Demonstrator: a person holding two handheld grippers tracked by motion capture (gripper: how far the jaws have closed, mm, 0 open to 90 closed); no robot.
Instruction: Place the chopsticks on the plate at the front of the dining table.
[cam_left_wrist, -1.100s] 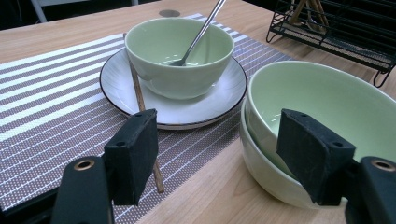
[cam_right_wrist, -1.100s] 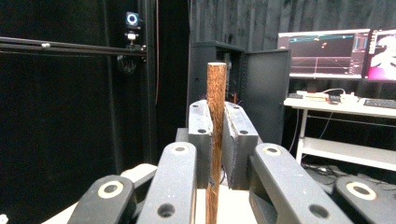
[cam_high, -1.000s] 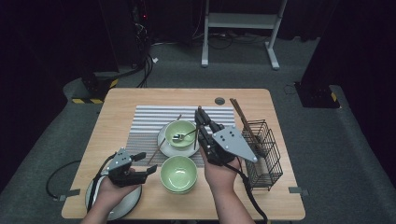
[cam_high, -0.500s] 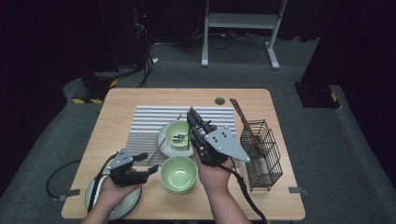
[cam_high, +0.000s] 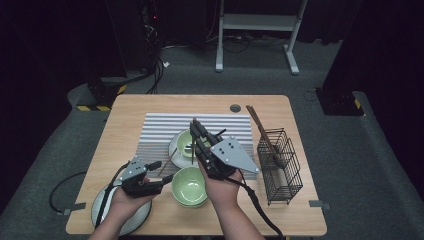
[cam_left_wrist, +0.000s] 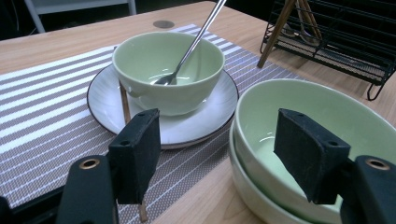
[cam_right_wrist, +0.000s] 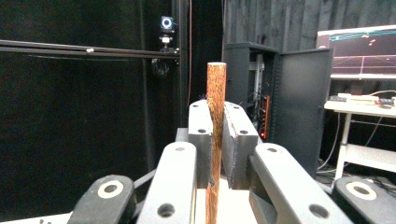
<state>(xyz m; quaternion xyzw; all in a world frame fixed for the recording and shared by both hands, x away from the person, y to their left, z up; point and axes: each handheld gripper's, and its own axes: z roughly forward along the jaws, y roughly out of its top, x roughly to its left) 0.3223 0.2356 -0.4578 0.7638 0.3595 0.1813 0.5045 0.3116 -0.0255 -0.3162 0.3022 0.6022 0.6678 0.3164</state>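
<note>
Since the earlier frame, the right gripper (cam_high: 196, 131) has lifted and tilted, clenched on a chopstick (cam_right_wrist: 215, 140) above the plate (cam_high: 176, 149); the rack (cam_high: 280, 165) remains ahead. The left gripper (cam_left_wrist: 224, 154) waits released.

High view: fixed above the near edge of the bench (cam_high: 150, 107), facing forward and down, far enough to take in the whole top and the dark floor beyond. Left gripper view: riding low on the left hand-held gripper (cam_left_wrist: 219, 154), looking level across the bench, very close to the stacked green bowls (cam_left_wrist: 308, 140) and the bowl on the plate (cam_left_wrist: 163, 70); shares these, the striped mat (cam_left_wrist: 42, 102) and the wire rack (cam_left_wrist: 336, 42) with the high view. Right gripper view: riding on the right hand-held gripper (cam_right_wrist: 217, 140), tilted up and away from the bench, facing the dark room beyond, close on the wooden stick (cam_right_wrist: 215, 135) between its jaws
</note>
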